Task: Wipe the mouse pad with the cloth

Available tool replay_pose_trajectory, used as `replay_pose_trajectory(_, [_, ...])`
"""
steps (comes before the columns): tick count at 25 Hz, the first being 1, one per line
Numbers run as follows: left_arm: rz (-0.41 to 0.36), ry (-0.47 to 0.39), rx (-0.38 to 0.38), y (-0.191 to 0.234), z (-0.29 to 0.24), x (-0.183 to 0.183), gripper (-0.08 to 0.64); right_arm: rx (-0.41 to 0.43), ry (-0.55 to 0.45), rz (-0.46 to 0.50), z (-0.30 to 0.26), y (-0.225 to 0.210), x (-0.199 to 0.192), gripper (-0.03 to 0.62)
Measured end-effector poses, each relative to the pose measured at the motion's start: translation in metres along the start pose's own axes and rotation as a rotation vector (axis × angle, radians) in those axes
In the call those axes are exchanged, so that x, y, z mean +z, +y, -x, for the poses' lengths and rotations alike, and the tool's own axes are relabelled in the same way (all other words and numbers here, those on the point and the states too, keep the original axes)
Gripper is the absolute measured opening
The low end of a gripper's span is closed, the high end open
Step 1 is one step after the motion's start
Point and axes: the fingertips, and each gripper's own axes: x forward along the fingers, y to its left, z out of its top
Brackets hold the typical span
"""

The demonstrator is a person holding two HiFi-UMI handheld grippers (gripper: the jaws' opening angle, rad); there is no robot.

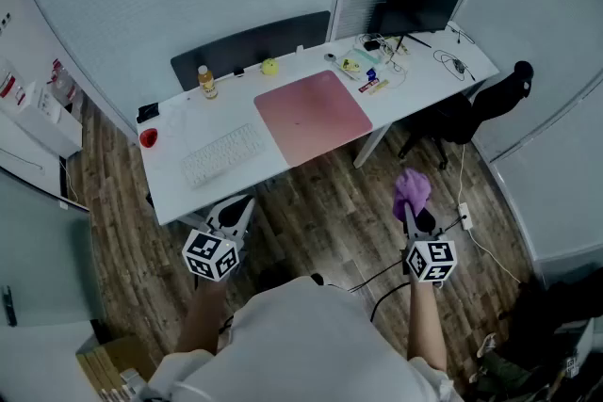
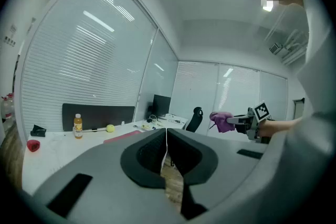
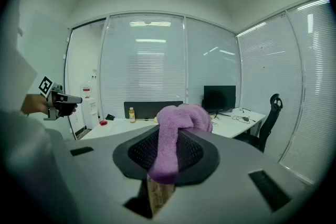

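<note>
Where open wood floor (image 1: 311,202) runs before the table's (image 1: 170,167) near edge, holds both grippers short of it. Clamps right gripper's (image 1: 415,219) jaws on bunched, fluffy purple cloth (image 1: 412,190); presses left gripper's (image 2: 166,136) jaws together, empty. Finds pink mouse pad (image 1: 313,117) flat at that edge, beside white keyboard (image 1: 224,155); bottle (image 1: 206,82) of orange drink upright behind.

A long white worktop (image 1: 174,188) stands on a wood-plank floor (image 1: 311,207). A white keyboard (image 1: 224,155) lies near its left end, with a small red round object (image 1: 148,137) further left. Along the far edge stand an orange-drink bottle (image 1: 206,82) and a yellow ball (image 1: 269,67). At the far right are a black monitor (image 1: 419,8) and a black office chair (image 1: 490,99).
</note>
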Motion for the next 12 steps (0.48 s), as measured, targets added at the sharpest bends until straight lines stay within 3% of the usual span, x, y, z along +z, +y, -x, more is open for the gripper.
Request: replay_pose_trajectory(12, [-0.011, 0.007, 0.009, -0.0067, -0.0027, -0.0007, 0.018, 0.018, -0.018, -0.010, -0.0018, -0.0047, 0.0023, 0.083])
